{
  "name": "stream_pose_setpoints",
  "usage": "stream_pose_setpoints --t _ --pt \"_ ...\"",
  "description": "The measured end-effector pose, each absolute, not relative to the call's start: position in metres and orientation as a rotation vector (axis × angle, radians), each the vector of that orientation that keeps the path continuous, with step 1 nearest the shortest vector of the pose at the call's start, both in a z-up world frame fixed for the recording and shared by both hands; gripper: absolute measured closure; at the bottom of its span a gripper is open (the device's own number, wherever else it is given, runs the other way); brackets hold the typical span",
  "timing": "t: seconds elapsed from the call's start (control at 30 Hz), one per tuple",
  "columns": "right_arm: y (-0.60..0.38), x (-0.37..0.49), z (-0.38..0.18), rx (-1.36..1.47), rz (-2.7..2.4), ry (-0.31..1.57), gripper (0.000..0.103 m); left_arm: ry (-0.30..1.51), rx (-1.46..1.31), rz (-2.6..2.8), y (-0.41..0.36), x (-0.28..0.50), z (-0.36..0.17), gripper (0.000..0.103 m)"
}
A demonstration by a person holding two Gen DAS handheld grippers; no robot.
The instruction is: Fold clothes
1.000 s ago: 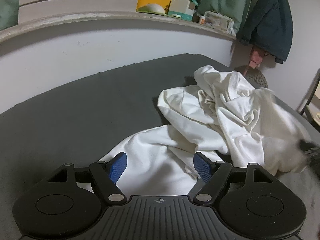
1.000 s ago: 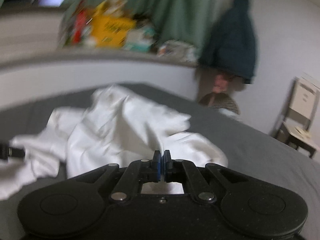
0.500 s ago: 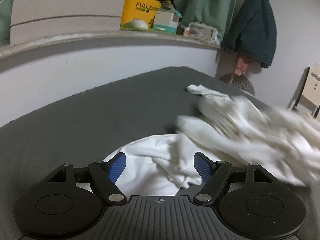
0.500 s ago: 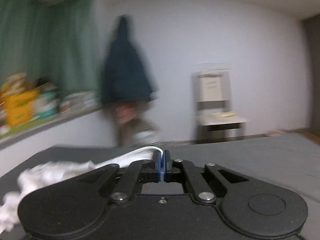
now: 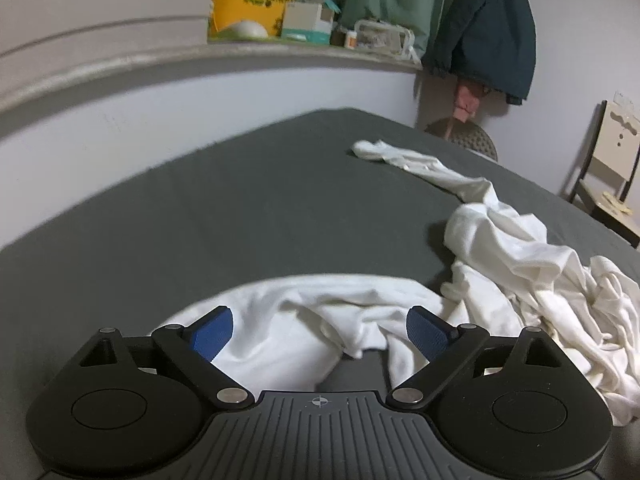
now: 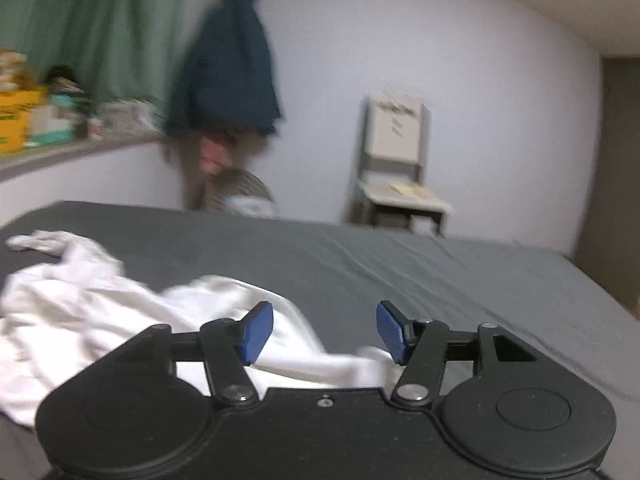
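A crumpled white garment (image 5: 500, 256) lies spread across the grey bed (image 5: 200, 220), one long part stretching toward the far edge. My left gripper (image 5: 320, 334) is open and empty, with a near edge of the cloth lying between its blue pads (image 5: 210, 332). In the right wrist view the same garment (image 6: 100, 300) lies left and under my right gripper (image 6: 324, 330), which is open, with cloth lying just below its pads (image 6: 258, 330).
A ledge (image 5: 120, 60) behind the bed holds a yellow box (image 5: 250, 8) and small items. A dark jacket (image 5: 492, 24) hangs on the wall near a green curtain (image 6: 100, 28). A chair (image 6: 396, 168) stands past the bed's far side.
My right gripper pulled the garment rightward across the bed, then opened and let it go. The cloth now lies stretched out instead of bunched. The left gripper stayed open.
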State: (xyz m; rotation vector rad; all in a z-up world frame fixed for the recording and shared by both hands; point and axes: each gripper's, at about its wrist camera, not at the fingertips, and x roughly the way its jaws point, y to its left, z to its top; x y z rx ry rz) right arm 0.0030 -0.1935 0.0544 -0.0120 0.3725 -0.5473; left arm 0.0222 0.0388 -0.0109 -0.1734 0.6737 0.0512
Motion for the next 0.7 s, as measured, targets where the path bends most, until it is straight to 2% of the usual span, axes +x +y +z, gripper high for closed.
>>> stream_pose_setpoints --t 0.1,0.27,0.4,0.5,0.57,0.6,0.63,0.7 --pt "-0.153 0.007 0.049 -0.080 -0.356 0.374 0.038 0.683 -0.159 0.053 0.037 0.023 -0.013 0.009" --pt "-0.076 0.032 0.021 -0.245 -0.016 0.436 0.038 0.674 -0.179 0.041 0.038 0.020 -0.013 0.009" --pt "-0.041 0.055 -0.015 -0.413 0.014 0.534 0.039 0.676 -0.219 0.047 0.045 0.020 -0.015 0.009" --pt "-0.037 0.061 -0.032 -0.469 0.001 0.551 0.049 0.692 -0.254 0.041 0.047 0.023 -0.019 0.009" --pt "-0.045 0.060 -0.032 -0.453 -0.010 0.539 0.063 0.713 -0.271 0.025 0.048 0.026 -0.023 0.009" --pt "-0.049 0.060 -0.031 -0.441 -0.017 0.538 0.078 0.720 -0.273 0.023 0.047 0.027 -0.024 0.009" --pt "-0.053 0.060 -0.030 -0.429 -0.024 0.537 0.088 0.724 -0.272 0.021 0.046 0.027 -0.025 0.009" --pt "-0.059 0.053 -0.027 -0.382 -0.027 0.525 0.096 0.722 -0.271 0.020 0.046 0.027 -0.025 0.009"
